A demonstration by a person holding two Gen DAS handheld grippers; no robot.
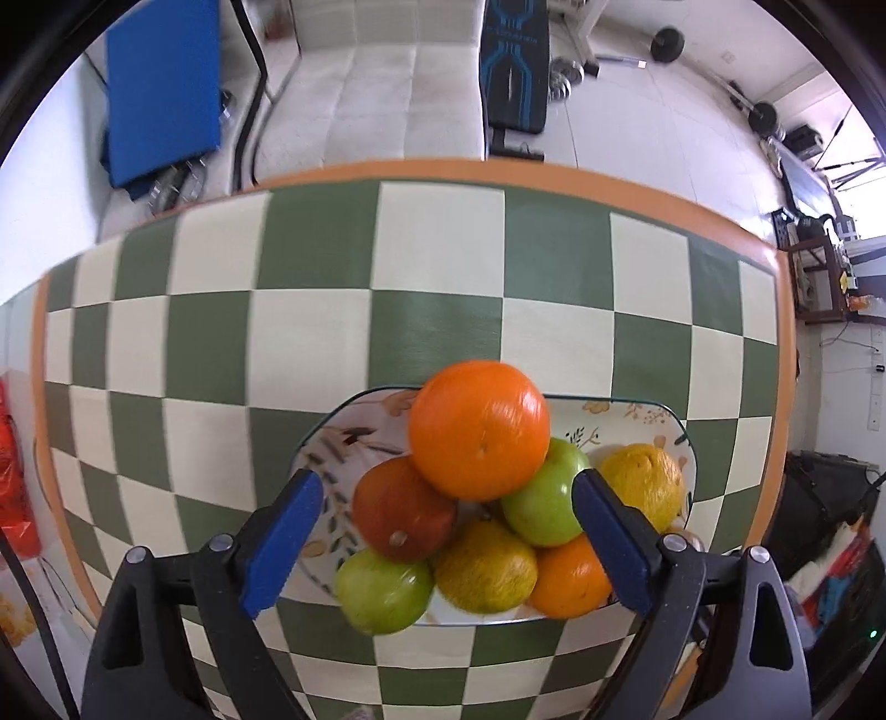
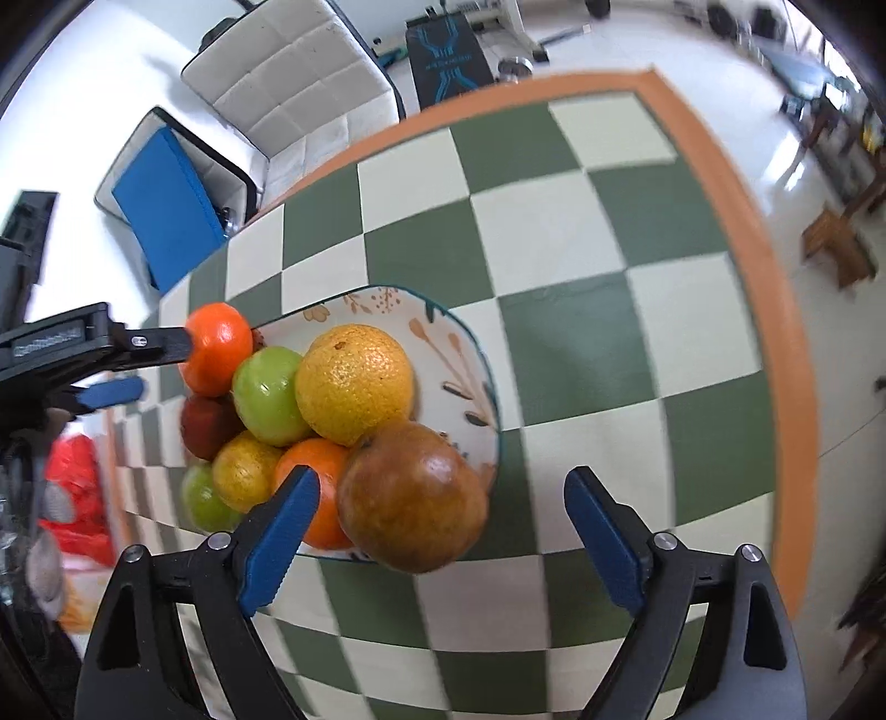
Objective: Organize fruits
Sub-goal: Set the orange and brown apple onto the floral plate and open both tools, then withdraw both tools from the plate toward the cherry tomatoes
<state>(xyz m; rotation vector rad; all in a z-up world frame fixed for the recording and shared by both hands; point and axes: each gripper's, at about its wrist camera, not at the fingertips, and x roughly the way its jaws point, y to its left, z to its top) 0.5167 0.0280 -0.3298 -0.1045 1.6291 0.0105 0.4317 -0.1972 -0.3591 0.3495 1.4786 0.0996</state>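
A floral plate (image 1: pixel 332 437) on the checked table holds a pile of fruit. A bright orange (image 1: pixel 479 429) sits on top of the pile, over a red-brown fruit (image 1: pixel 401 512), a green apple (image 1: pixel 545 493) and a yellow citrus (image 1: pixel 645 482). My left gripper (image 1: pixel 446 531) is open just behind the pile, and the orange lies ahead of its blue pads (image 1: pixel 282 537). In the right wrist view my right gripper (image 2: pixel 443 537) is open over the plate's (image 2: pixel 459 360) near rim. A brown-green round fruit (image 2: pixel 412 498) lies between its fingers, closer to the left pad. The left gripper (image 2: pixel 163 365) shows beside the orange (image 2: pixel 219 349).
The green and cream checked cloth (image 1: pixel 443 260) has an orange border (image 2: pixel 764 266). Beyond the table stand a white padded seat (image 1: pixel 387 94), a blue panel (image 1: pixel 163 88), a black bench (image 1: pixel 512 66) and weights (image 1: pixel 667 44). A red bag (image 2: pixel 75 487) lies off the table's left side.
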